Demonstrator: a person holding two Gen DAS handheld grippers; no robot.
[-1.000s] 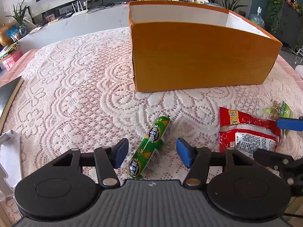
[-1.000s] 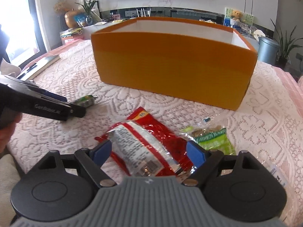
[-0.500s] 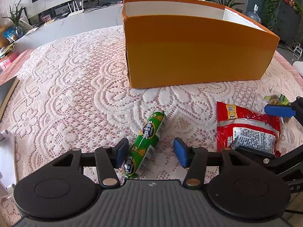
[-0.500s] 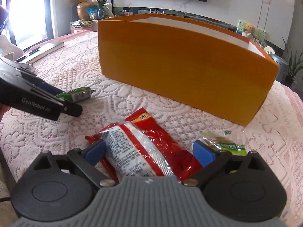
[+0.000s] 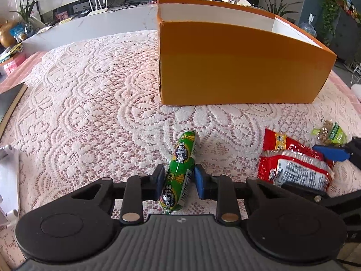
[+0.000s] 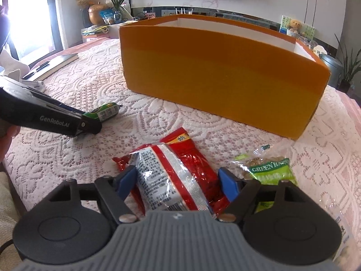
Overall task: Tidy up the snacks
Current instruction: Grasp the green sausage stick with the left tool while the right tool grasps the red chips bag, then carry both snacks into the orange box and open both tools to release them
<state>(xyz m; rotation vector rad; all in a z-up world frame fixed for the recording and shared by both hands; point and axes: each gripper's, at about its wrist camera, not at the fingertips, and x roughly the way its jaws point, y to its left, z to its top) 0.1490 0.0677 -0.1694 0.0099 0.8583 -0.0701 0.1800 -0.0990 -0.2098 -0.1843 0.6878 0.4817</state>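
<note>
An orange box (image 5: 237,65) with a white inside stands on the lace tablecloth; it also shows in the right wrist view (image 6: 216,74). My left gripper (image 5: 178,181) is shut on a green sausage stick (image 5: 180,169) that lies on the cloth. In the right wrist view the sausage (image 6: 105,112) pokes out past the left gripper. My right gripper (image 6: 177,184) is around a red snack packet (image 6: 178,176), its blue pads at the packet's two sides; the packet (image 5: 293,164) also shows in the left wrist view. A green raisin bag (image 6: 268,169) lies to the right.
A book with a pen (image 6: 54,64) lies at the table's left edge. A white object (image 5: 9,180) lies at the near left. A TV cabinet with plants and clutter stands behind the table.
My left gripper has moved forward and closed on the green sausage. My right gripper has moved forward over the red packet and narrowed onto its sides.
</note>
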